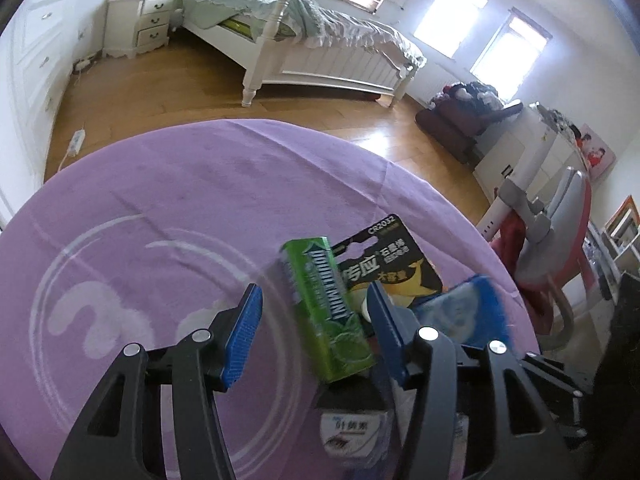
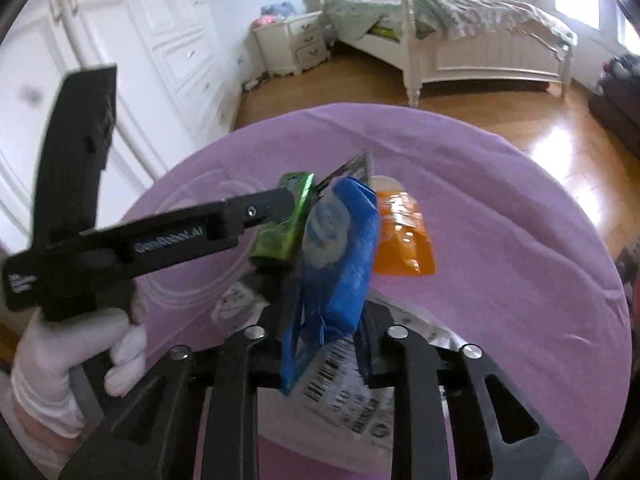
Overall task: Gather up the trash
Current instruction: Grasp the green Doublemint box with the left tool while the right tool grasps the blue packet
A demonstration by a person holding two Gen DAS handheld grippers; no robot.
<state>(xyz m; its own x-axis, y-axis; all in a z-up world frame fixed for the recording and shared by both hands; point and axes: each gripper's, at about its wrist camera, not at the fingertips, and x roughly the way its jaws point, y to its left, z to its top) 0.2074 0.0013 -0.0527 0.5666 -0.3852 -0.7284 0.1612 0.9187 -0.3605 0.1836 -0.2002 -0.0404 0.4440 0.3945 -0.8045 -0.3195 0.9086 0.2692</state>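
Observation:
A green Doublemint box (image 1: 330,308) stands between the open fingers of my left gripper (image 1: 314,300), touching neither blue pad clearly. It also shows in the right wrist view (image 2: 286,220) beside the left gripper (image 2: 256,210). Behind it lies a black CR2032 battery card (image 1: 394,264). My right gripper (image 2: 320,336) is shut on a blue wrapper (image 2: 340,248), which also shows in the left wrist view (image 1: 460,308). An orange pouch (image 2: 402,232) lies on the purple cloth (image 2: 500,220).
A white packet with a barcode (image 2: 352,396) and a small white box (image 1: 356,436) lie near the front edge. A bed (image 1: 320,40), nightstand (image 1: 140,24), wardrobe (image 2: 140,40) and a chair (image 1: 560,232) surround the round table.

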